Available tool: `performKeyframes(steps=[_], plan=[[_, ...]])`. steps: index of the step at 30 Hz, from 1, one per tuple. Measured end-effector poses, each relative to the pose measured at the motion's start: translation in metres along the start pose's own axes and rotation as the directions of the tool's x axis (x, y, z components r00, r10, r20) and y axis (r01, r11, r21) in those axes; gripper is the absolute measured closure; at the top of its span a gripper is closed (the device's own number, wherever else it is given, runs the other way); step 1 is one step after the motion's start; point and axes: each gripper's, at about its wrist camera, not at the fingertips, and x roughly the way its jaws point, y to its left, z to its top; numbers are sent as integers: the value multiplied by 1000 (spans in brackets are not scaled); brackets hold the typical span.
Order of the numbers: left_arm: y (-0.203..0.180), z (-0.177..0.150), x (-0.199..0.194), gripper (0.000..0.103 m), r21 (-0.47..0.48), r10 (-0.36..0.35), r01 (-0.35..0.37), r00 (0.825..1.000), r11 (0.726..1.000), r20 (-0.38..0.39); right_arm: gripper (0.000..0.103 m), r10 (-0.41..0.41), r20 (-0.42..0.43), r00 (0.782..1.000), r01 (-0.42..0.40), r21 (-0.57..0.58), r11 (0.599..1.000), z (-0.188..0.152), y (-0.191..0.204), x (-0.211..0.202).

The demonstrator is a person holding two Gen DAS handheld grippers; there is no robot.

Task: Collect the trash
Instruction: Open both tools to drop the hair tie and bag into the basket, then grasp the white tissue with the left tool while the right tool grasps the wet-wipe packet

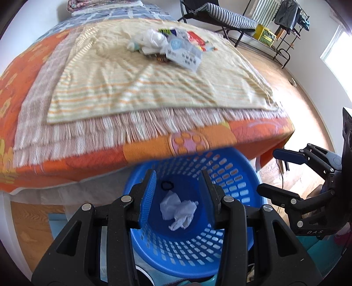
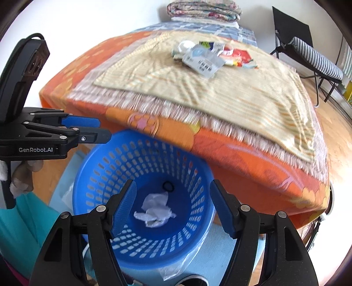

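We are holding both tongs over a blue basket (image 1: 228, 189) at the bottom centre of each view. The left tongs (image 1: 178, 198) are standing released, nothing between their blue pads, and the right tongs (image 2: 173, 211) are gaping wider, also empty. Through both gaps we are seeing crumpled white trash (image 2: 154, 211) lying on the basket's floor, beside a small black ring (image 2: 168, 186).

The rest of the trash pile (image 1: 171, 46) is sitting on a striped cream cloth (image 1: 143, 88) on the bed (image 1: 33, 72), in the upper middle of the frame: white wads and printed wrappers, their lettering too blurred to read.

In the right wrist view, at the left edge, we are reading "GenRobot.AI" on the left tool's body (image 2: 35, 150). In the left wrist view, lower right, the other tool's body (image 1: 314, 232) is showing the letters "DAS".

A striped chair (image 1: 228, 17) is standing in the upper right.
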Motion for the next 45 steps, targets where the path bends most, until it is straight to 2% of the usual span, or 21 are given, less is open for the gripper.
performKeyframes(steps=[4, 6, 7, 15, 20, 35, 41, 45], plan=[[3, 21, -4, 61, -4, 8, -8, 999, 1000, 34, 34, 4, 56, 998, -5, 18, 1000, 14, -8, -3], [4, 31, -5, 48, -8, 10, -10, 999, 1000, 50, 34, -1, 78, 997, -1, 26, 1000, 21, -12, -4], [5, 38, -6, 46, -11, 11, -11, 998, 1000, 63, 34, -2, 86, 996, -1, 30, 1000, 25, -14, -4], [22, 90, -4, 46, -62, 17, -10, 993, 998, 116, 34, 0, 144, 990, -9, 66, 998, 58, -32, 1], [33, 125, 1, 46, -81, 31, -19, 988, 997, 150, 34, 31, 175, 984, -56, 143, 988, 84, -55, 7], [40, 187, 39, 46, -136, -2, 22, 989, 991, 146, 34, 97, 212, 972, -146, 233, 961, 137, -91, 55], [45, 208, 57, 46, -174, -6, 30, 991, 984, 135, 34, 100, 252, 962, -157, 215, 964, 159, -94, 62], [55, 216, 69, 46, -214, -23, 49, 992, 976, 121, 34, 95, 253, 963, -135, 148, 980, 170, -89, 69]])
